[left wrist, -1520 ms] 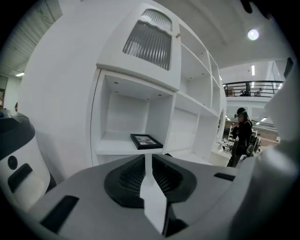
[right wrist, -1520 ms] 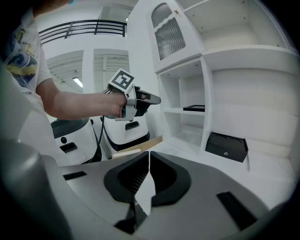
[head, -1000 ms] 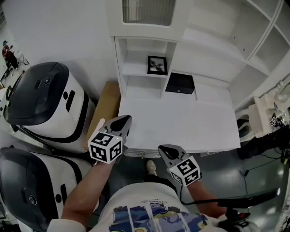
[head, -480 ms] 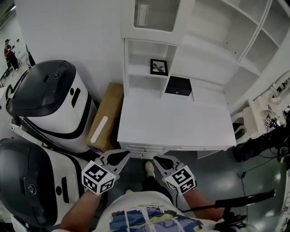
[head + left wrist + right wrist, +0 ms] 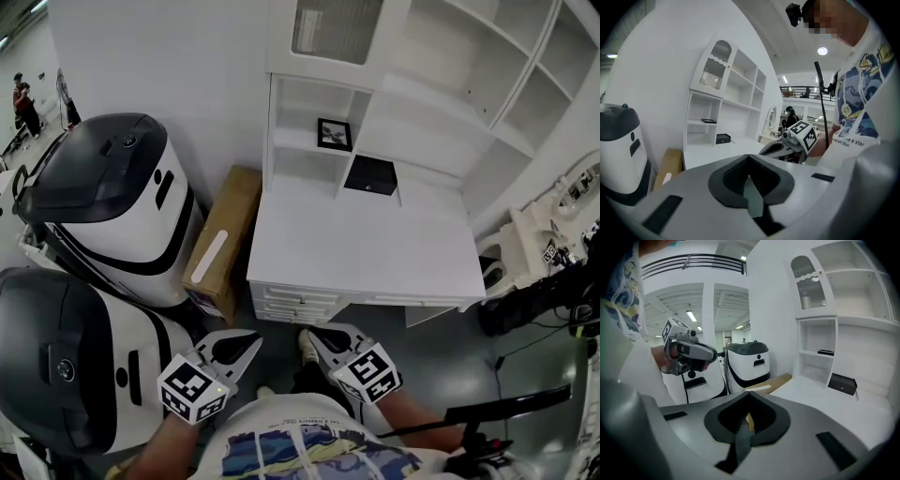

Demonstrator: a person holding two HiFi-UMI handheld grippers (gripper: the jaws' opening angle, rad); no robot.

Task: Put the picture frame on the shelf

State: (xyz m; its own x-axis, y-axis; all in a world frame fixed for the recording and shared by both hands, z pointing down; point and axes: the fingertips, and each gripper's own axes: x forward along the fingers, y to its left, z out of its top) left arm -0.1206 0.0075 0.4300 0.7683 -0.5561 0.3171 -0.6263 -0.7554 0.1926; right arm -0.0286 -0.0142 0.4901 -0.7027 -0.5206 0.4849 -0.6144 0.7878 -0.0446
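Drawn back off the desk (image 5: 356, 253) since a second ago, the left gripper (image 5: 242, 345) and right gripper (image 5: 324, 339) are held with jaws shut on nothing, the picture frame (image 5: 335, 134) is seen standing on the shelf (image 5: 298, 142), and any further retreat is best kept level and clear of the desk edge.

1. The left gripper (image 5: 247, 341) has drawn back from the desk's (image 5: 375, 267) front left corner. It now hangs over the floor (image 5: 441, 347), clear of the front edge.
2. The right gripper (image 5: 315, 336) has backed off that front edge too, level with the left.
3. The person has stepped back, so the desk lies farther off.
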